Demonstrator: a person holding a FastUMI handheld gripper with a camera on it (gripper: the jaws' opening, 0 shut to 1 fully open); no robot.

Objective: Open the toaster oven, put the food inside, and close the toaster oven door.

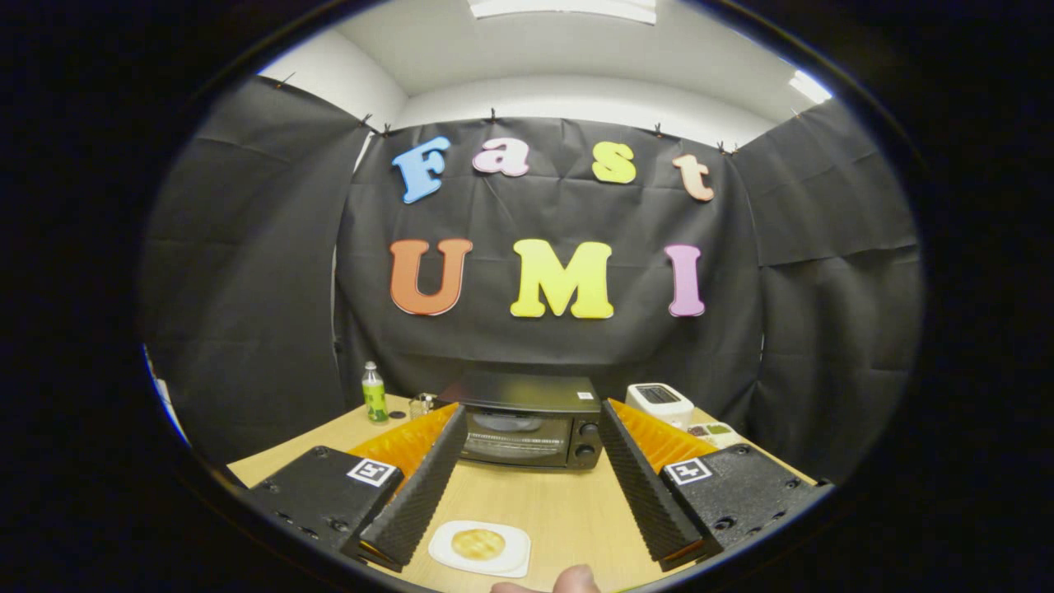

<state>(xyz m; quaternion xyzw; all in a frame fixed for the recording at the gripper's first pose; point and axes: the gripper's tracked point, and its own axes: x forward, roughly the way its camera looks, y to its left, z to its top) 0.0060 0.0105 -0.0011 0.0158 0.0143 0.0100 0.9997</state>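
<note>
The gripper (527,457) hovers with jaws wide and empty. The toaster oven (527,428), door closed, sits at twelve o'clock beyond the fingers; the food (478,543) on its plate (515,562) lies between them. Opening appears not yet begun; next likely means reaching the door's top edge.

bare table (568,506) ahead, toaster oven (527,428) door shut

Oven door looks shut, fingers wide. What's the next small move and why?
Probably ease the hand-held gripper forward over the table toward the top edge of the toaster oven door. The door is closed and the fingers stand open and empty, well short of it. The food on its white plate lies near the fingers' bases and can't go in until the door is down.
</note>
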